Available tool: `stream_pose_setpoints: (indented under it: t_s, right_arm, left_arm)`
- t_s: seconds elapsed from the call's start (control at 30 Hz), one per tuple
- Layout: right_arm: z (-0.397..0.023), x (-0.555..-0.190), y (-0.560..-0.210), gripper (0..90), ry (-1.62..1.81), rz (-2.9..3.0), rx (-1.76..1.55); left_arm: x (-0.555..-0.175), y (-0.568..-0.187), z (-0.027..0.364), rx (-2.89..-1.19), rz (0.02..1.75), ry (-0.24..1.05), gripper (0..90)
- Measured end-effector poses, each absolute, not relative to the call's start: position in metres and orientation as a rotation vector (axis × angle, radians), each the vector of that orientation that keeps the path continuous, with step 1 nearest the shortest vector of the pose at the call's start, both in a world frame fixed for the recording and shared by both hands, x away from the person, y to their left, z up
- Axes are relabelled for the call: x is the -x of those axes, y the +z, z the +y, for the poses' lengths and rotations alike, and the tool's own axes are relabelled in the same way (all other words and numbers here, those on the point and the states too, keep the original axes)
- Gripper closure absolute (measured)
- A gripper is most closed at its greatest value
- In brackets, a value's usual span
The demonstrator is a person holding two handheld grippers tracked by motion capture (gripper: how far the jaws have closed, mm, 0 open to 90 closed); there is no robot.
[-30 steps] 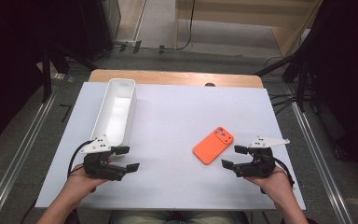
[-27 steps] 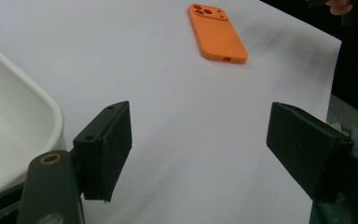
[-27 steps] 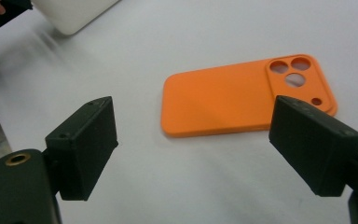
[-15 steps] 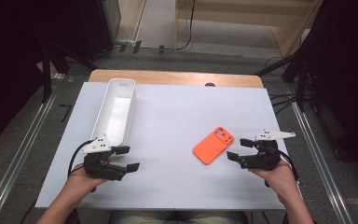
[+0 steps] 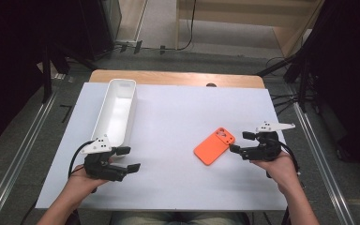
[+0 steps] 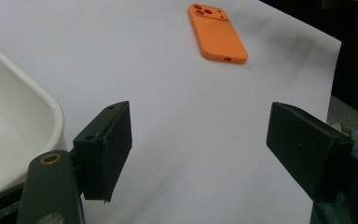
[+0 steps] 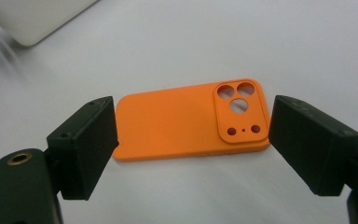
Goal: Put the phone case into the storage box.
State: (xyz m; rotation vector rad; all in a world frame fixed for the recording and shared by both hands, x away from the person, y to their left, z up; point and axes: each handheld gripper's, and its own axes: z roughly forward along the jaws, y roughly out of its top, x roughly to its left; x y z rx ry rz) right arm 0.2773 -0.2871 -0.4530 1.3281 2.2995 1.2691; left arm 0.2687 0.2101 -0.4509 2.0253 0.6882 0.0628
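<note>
An orange phone case (image 5: pixel 214 146) lies flat on the white table sheet, right of centre, camera cutouts toward the far side. My right gripper (image 5: pixel 241 142) is just to its right, open and pointing left at it. In the right gripper view the case (image 7: pixel 168 126) lies crosswise just beyond the two black jaws of this gripper (image 7: pixel 193 140), which flank its ends without touching. My left gripper (image 5: pixel 126 159) rests at the near left, open with nothing between its jaws, beside the near end of the white tray (image 5: pixel 132 110). From the left gripper (image 6: pixel 200 154) the case (image 6: pixel 216 33) lies far off.
The long white tray (image 6: pixel 51 112) runs from the near left toward the far edge and appears to hold nothing. The white sheet (image 5: pixel 178 108) covers a wooden table. Metal rails, dark stands and cables border the table at both sides and behind.
My right gripper has moved away from the person and up to the right end of the orange case. The left gripper and the case have not moved.
</note>
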Motion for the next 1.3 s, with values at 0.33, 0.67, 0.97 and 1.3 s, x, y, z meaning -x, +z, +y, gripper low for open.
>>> stream_pose_setpoints:
  t_s: [0.33, 0.67, 0.97, 1.3]
  right_arm:
    - [-0.283, -0.29, -0.461, 23.0, 1.243, 2.322, -1.337]
    - [-0.275, -0.293, -0.482, 44.5, 1.176, 2.346, -1.39]
    - [-0.278, -0.292, -0.493, 84.6, 1.11, 2.365, -1.433]
    - [-0.278, -0.299, -0.504, 88.2, 1.059, 2.402, -1.433]
  left_arm:
    - [-0.27, -0.451, 0.21, -2.026, 0.69, 0.06, 21.9]
    - [-0.27, -0.451, 0.209, -2.029, 0.691, 0.064, 22.0]
    - [-0.27, -0.451, 0.21, -2.031, 0.686, 0.071, 22.0]
    - [-0.27, -0.451, 0.209, -2.038, 0.682, 0.069, 22.0]
